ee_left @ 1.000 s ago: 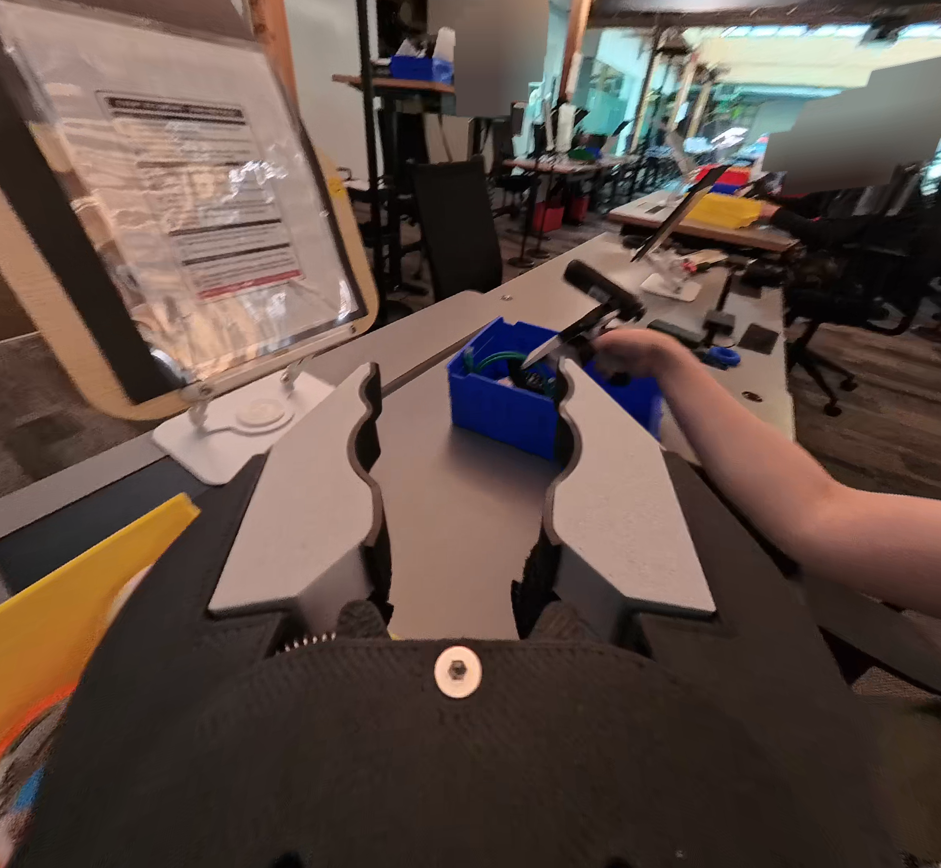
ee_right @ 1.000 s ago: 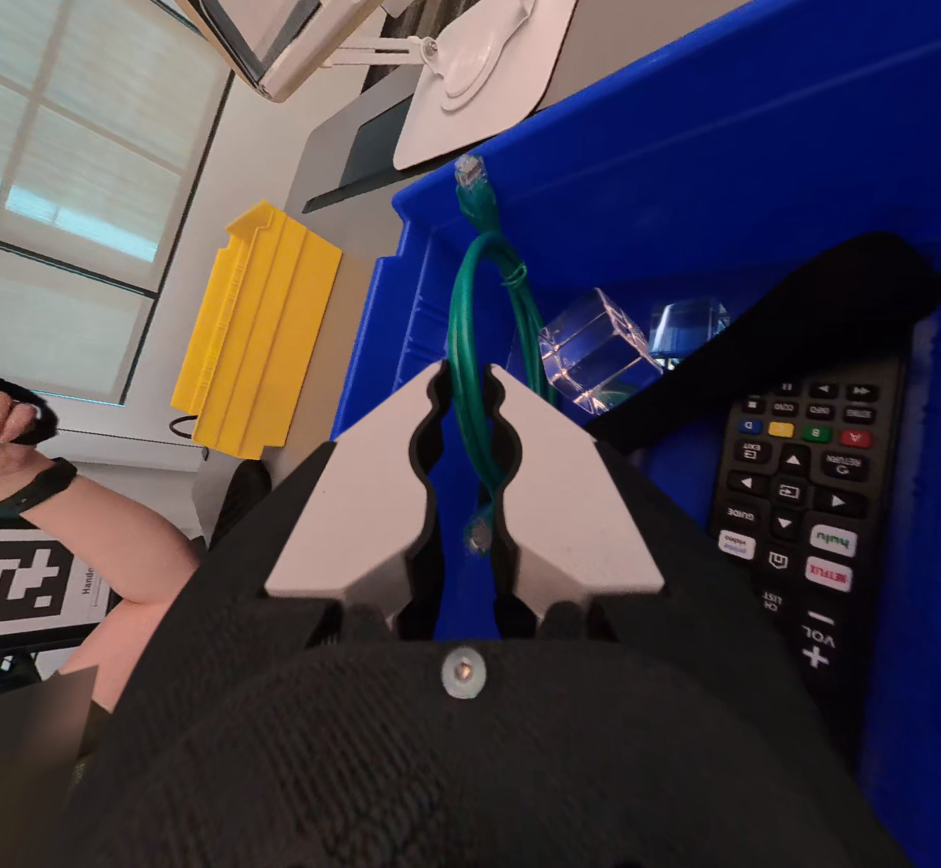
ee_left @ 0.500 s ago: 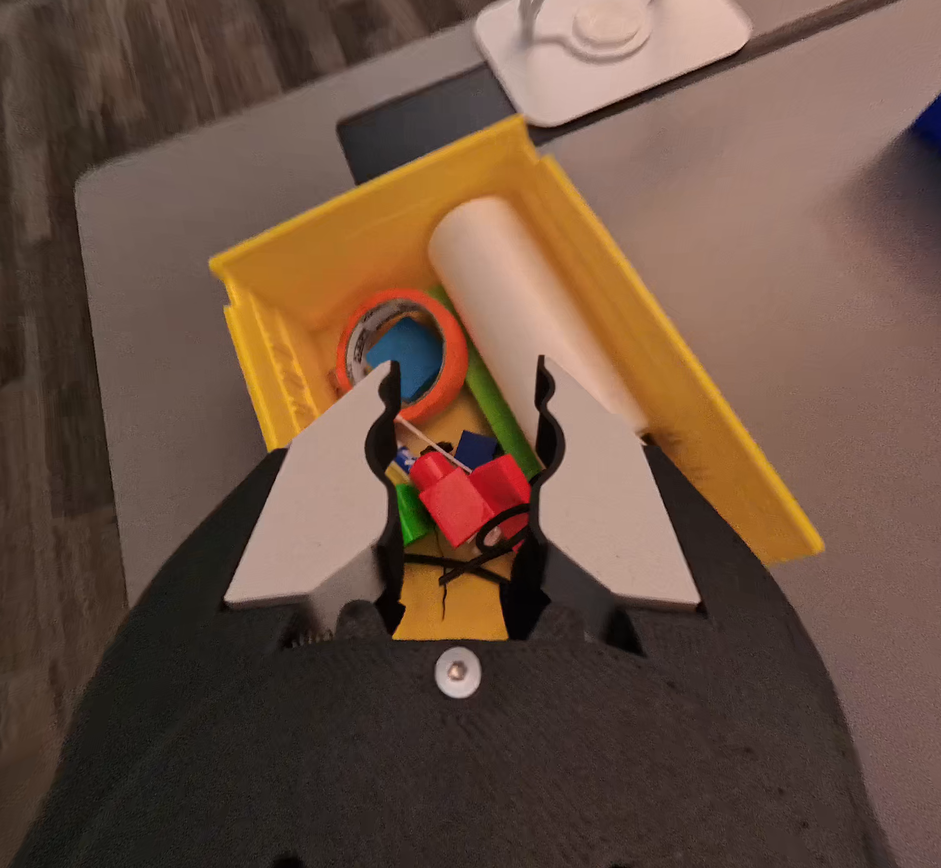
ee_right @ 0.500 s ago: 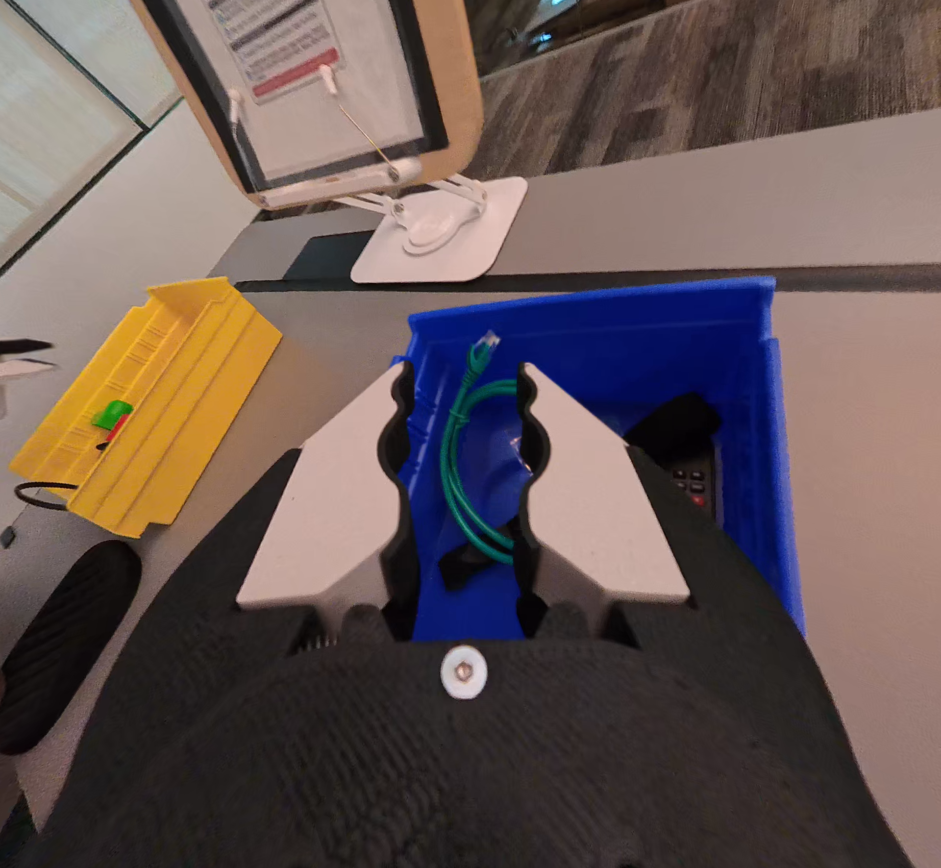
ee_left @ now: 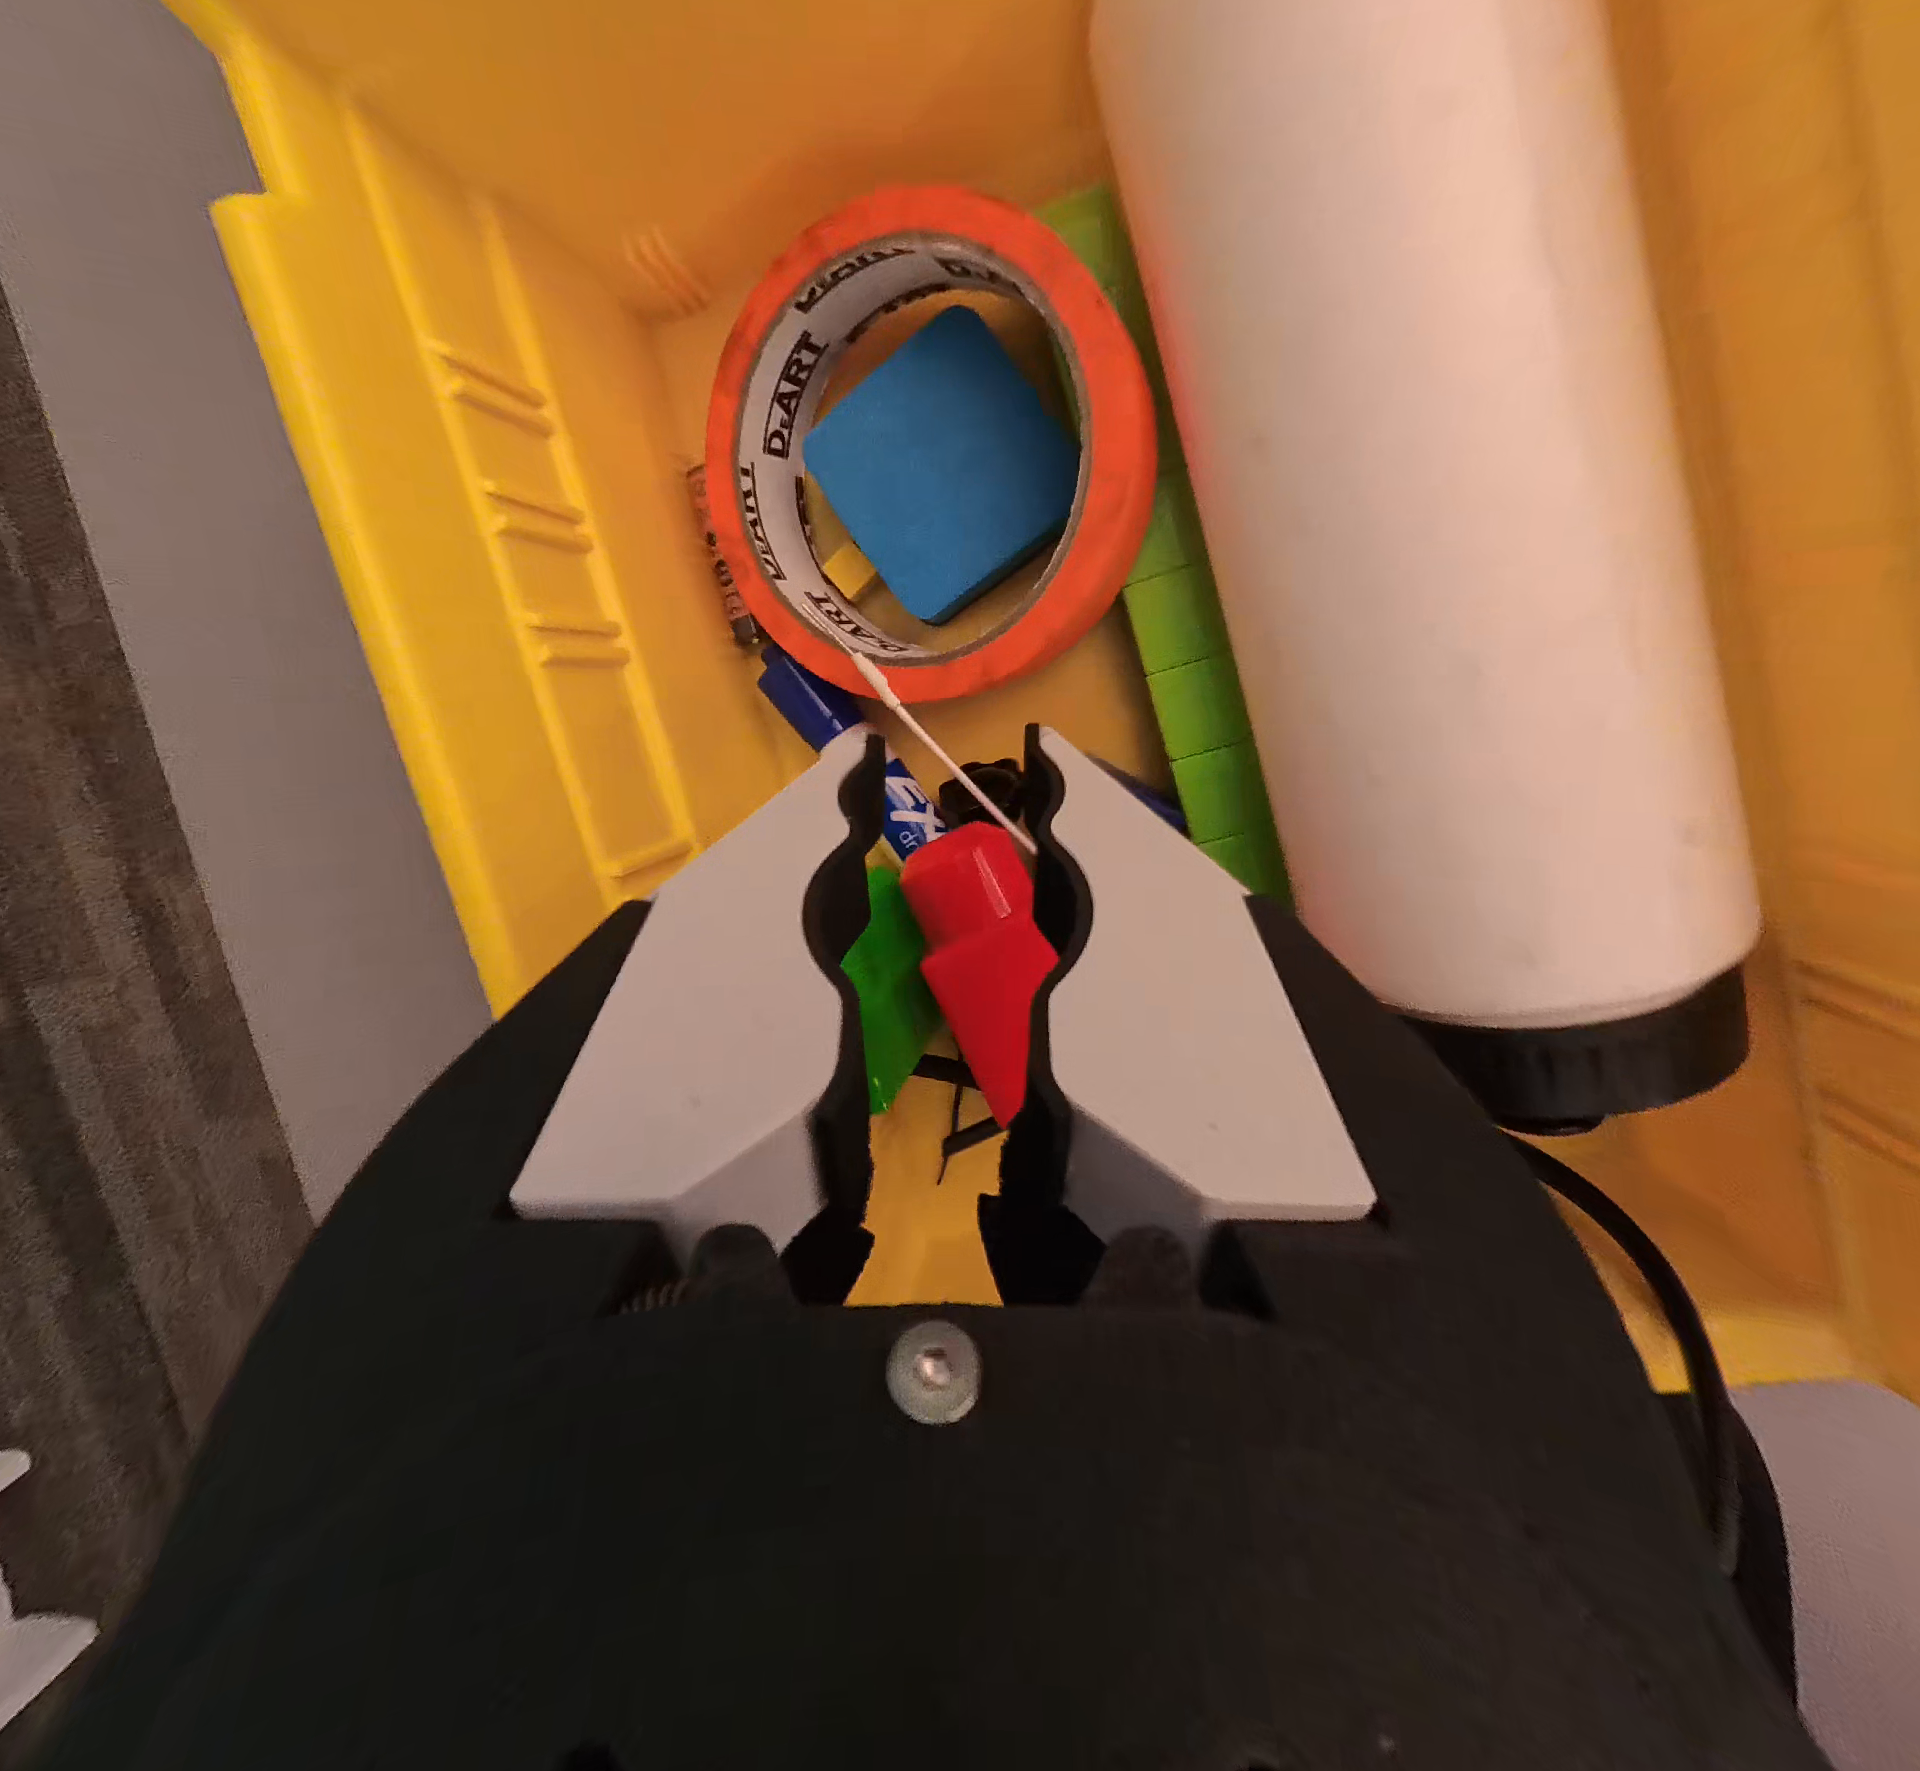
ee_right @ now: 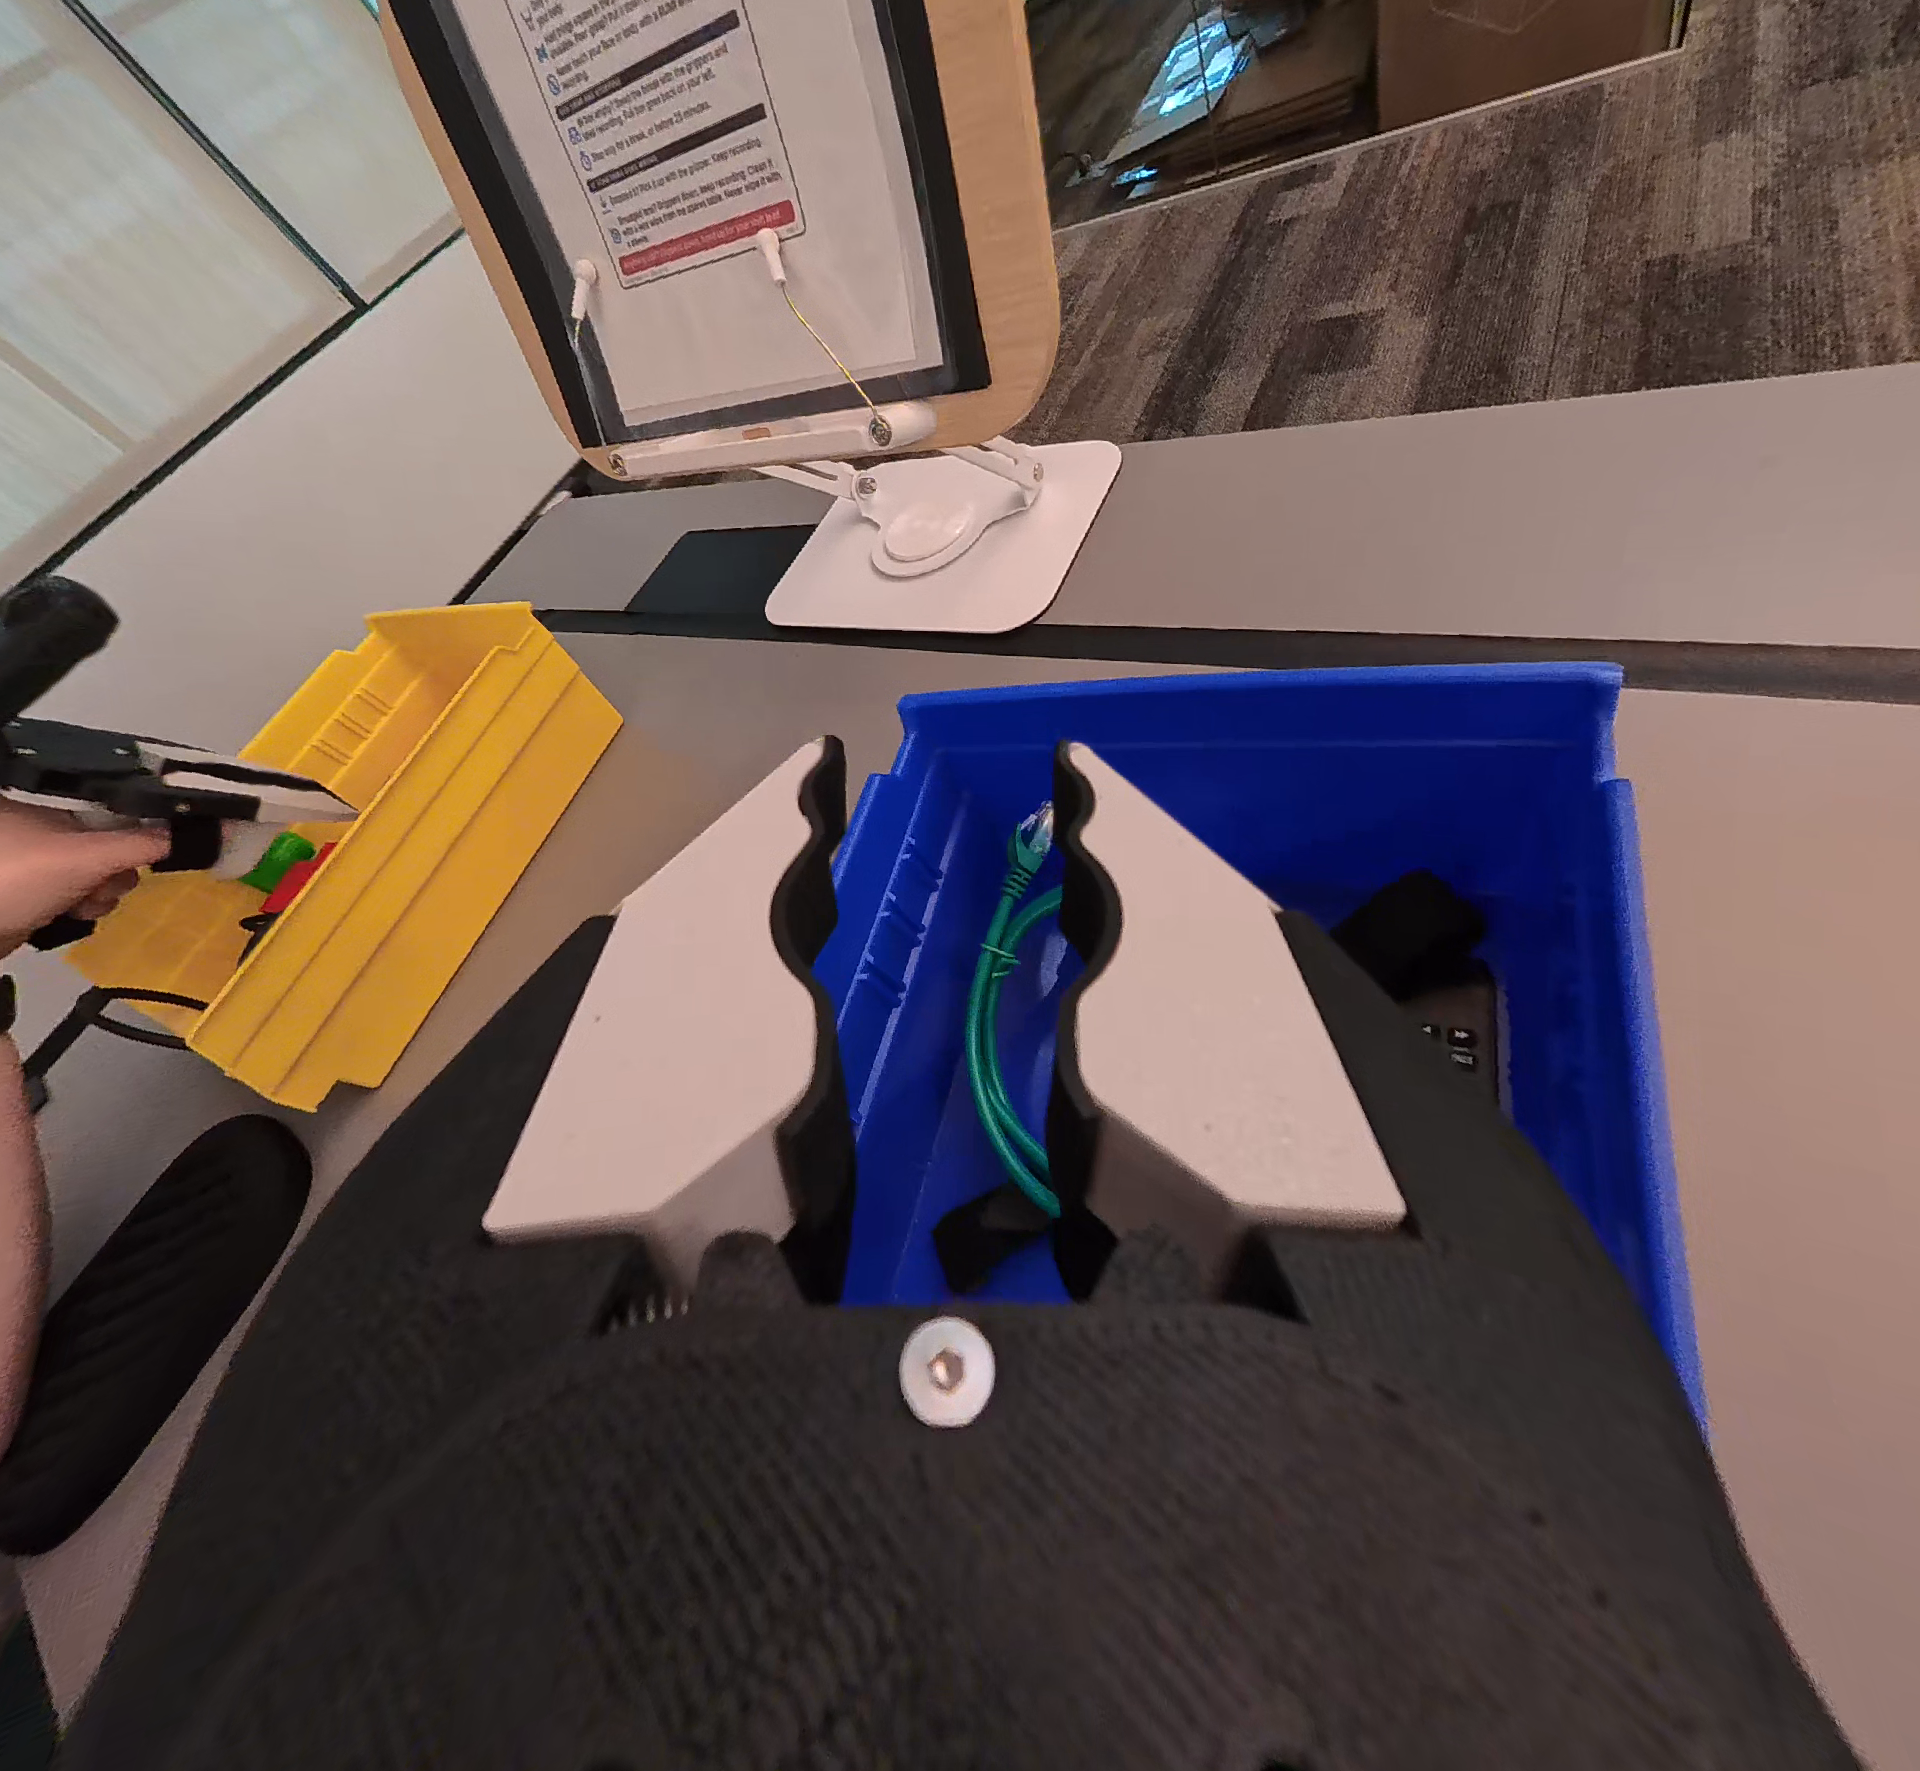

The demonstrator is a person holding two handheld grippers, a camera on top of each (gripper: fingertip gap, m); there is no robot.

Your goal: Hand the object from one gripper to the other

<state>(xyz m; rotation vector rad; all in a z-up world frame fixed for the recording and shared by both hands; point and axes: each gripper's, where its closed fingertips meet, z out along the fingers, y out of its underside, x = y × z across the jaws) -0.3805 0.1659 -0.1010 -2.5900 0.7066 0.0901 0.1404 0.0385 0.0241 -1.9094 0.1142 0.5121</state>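
My left gripper (ee_left: 951, 745) is down inside the yellow bin (ee_left: 436, 267). Its jaws have closed in on a red piece (ee_left: 977, 932) and a green piece (ee_left: 883, 983); the red touches the right pad and the green the left pad. The right wrist view shows this gripper (ee_right: 260, 812) at the bin (ee_right: 468, 786) with the green piece (ee_right: 281, 857) at its tips. My right gripper (ee_right: 948, 750) is open and empty above the blue bin (ee_right: 1299, 734), over a coiled green cable (ee_right: 987, 1025).
The yellow bin also holds an orange tape roll (ee_left: 1112, 433) around a blue block (ee_left: 940, 464), a white cylinder (ee_left: 1403, 371), a green bar (ee_left: 1195, 682) and a blue marker (ee_left: 810, 698). The blue bin holds a black remote (ee_right: 1465, 1035). A sheet holder on a white stand (ee_right: 956, 537) stands behind. Across from one pair of fingers to the other is roughly 55 cm.
My left gripper swung from facing the room down into the yellow bin, and its jaws narrowed around the red and green pieces. My right gripper let the green cable go and pulled back above the blue bin.
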